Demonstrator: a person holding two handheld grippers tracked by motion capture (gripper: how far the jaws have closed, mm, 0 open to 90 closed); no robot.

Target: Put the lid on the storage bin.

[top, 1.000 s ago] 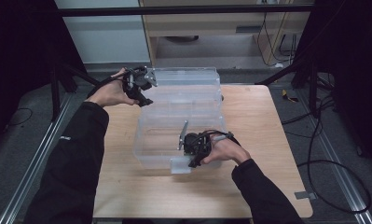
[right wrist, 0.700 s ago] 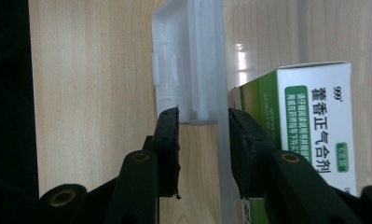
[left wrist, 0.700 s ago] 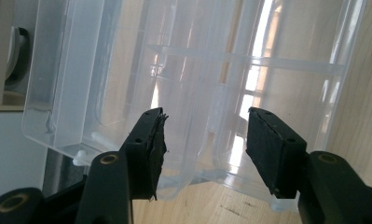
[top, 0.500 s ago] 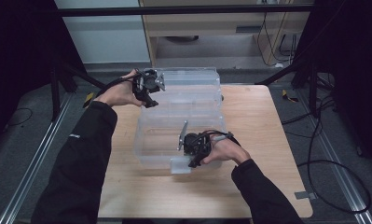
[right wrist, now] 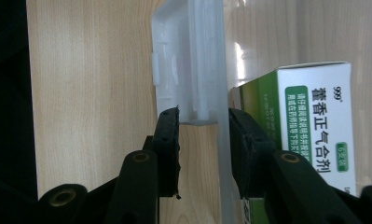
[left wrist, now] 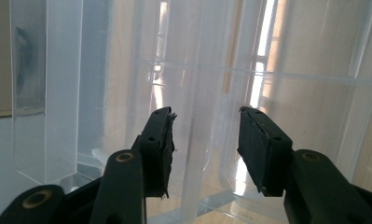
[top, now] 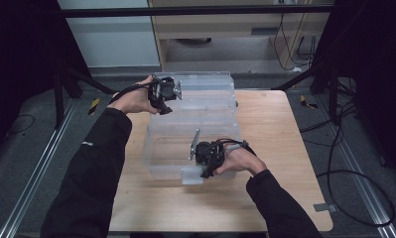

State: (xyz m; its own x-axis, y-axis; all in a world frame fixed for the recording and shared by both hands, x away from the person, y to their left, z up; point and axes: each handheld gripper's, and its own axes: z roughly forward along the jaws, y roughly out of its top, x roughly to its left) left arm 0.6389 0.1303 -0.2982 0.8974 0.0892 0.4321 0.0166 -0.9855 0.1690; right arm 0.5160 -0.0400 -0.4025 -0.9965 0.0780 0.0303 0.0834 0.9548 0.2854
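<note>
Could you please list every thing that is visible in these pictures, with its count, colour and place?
Clear plastic storage box: one, transparent, middle of the table, near side.
Clear plastic lid: one, transparent, behind the box at the table's far edge.
White and green cardboard medicine carton: one, inside the box, beside the right gripper's jaws.
Light wooden table: one, pale wood, under everything.
Black cables: several, on the grey floor at the right.
Left gripper: one, black, at the lid's left end; its jaws have just been closing, clear plastic between them.
Right gripper: one, black, clamped on the box's near wall and latch tab.
</note>
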